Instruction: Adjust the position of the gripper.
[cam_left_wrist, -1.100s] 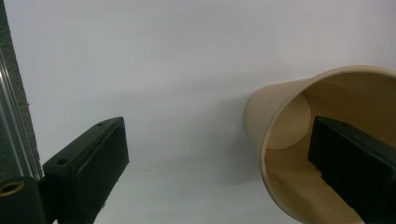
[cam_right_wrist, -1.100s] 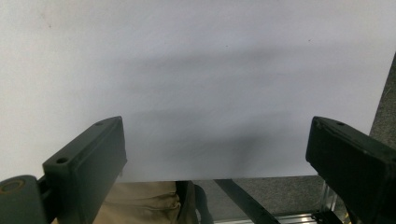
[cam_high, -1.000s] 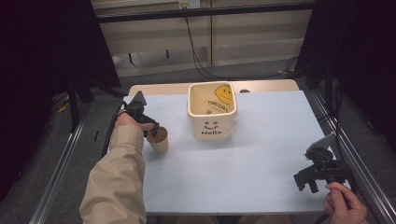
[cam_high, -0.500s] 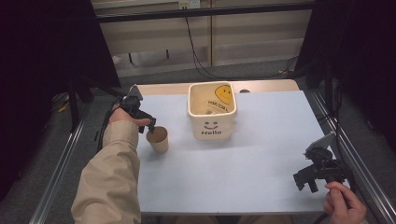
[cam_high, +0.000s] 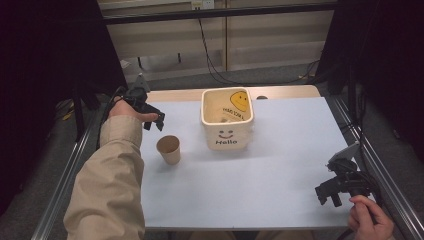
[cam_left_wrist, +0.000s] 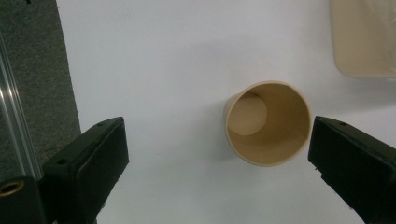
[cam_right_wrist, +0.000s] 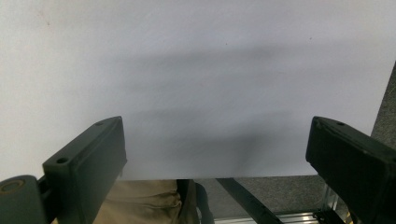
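Observation:
A tan paper cup (cam_high: 169, 149) stands upright and empty on the white table (cam_high: 280, 165), left of centre. My left gripper (cam_high: 153, 120) hovers above and behind it, open, clear of the cup; in the left gripper view the cup (cam_left_wrist: 267, 123) lies below, between the wide-apart jaws. A cream square bin (cam_high: 227, 122) with a smiley face and "Hello" stands at the table's middle back; something small lies inside it. My right gripper (cam_high: 330, 195) is held open near the front right corner, over bare table (cam_right_wrist: 196, 84).
Metal rails (cam_high: 65, 185) run along both sides of the table, with dark curtains beyond. The person's tan sleeve (cam_high: 107, 190) stretches over the left front of the table. The bin's corner (cam_left_wrist: 364, 42) shows at the upper right of the left gripper view.
My left gripper let go of the cup, rose and drew back to the left; the cup stays standing on the table. The right gripper has barely moved.

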